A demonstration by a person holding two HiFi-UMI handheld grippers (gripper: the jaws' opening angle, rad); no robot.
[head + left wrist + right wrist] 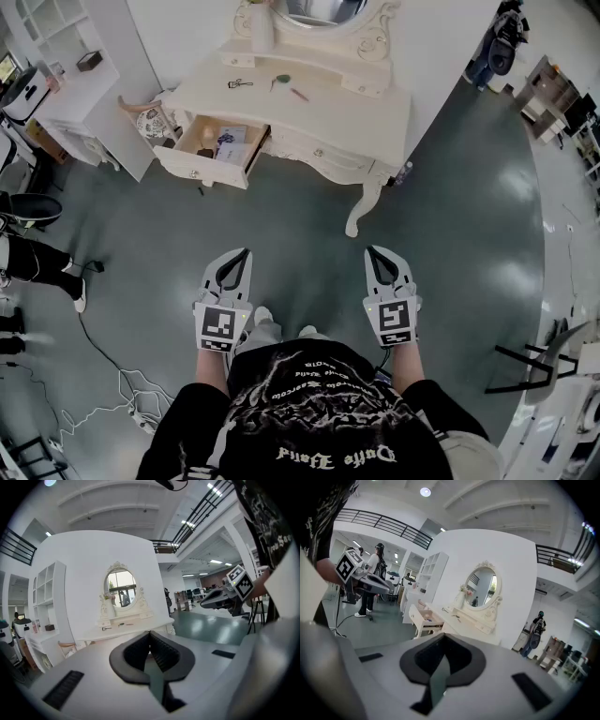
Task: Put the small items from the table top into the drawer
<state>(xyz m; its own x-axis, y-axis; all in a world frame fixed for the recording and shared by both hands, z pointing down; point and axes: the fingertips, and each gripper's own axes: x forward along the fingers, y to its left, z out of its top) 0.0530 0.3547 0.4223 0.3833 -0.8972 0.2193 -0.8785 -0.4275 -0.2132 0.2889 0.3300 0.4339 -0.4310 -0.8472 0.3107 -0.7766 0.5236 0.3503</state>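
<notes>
Closed, empty left hand-held gripper [246, 253] and right hand-held gripper [371, 251], well short of the cream carved surface [352, 105]; its wooden drawer [202, 169] stands open for the small items [240, 84].

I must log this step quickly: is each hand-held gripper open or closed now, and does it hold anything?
Left hand-held gripper: closed, empty.
Right hand-held gripper: closed, empty.

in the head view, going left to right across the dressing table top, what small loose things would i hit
dark metal tool → green-tipped item → thin reddish stick
</notes>
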